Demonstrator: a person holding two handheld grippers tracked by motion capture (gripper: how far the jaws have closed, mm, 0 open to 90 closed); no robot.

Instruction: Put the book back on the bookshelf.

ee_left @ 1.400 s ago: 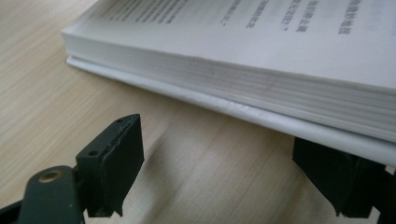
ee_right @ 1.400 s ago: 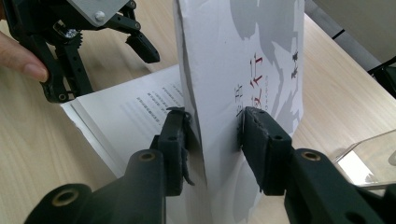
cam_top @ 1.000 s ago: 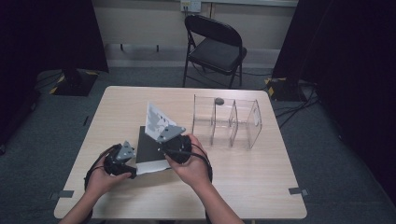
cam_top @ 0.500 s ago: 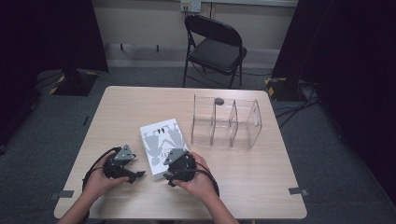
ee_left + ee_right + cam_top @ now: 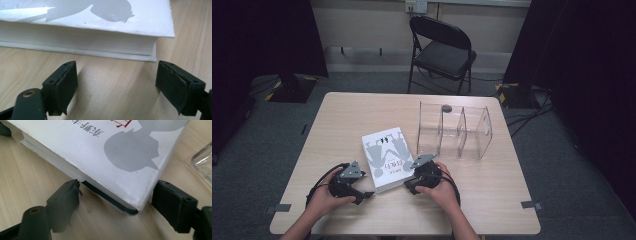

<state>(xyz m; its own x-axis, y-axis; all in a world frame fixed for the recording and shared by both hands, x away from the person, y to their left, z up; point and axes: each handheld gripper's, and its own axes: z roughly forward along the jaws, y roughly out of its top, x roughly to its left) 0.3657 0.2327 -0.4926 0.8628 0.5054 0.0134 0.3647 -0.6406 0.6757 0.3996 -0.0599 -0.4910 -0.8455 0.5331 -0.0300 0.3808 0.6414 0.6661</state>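
Overhead, pale wooden table (image 5: 362, 110), probably carpeted floor (image 5: 272, 130).

Both forearms come in low, each hand wrapped around its own tongs. The left tongs (image 5: 366, 194) lie low and level, pointing toward the right tongs, jaws spread wide with nothing between their 2 pads (image 5: 65, 88). The right tongs (image 5: 408, 184) point back toward the left tongs, and their jaws have just been opening; they stand apart, the pads (image 5: 67, 202) pressing on nothing.
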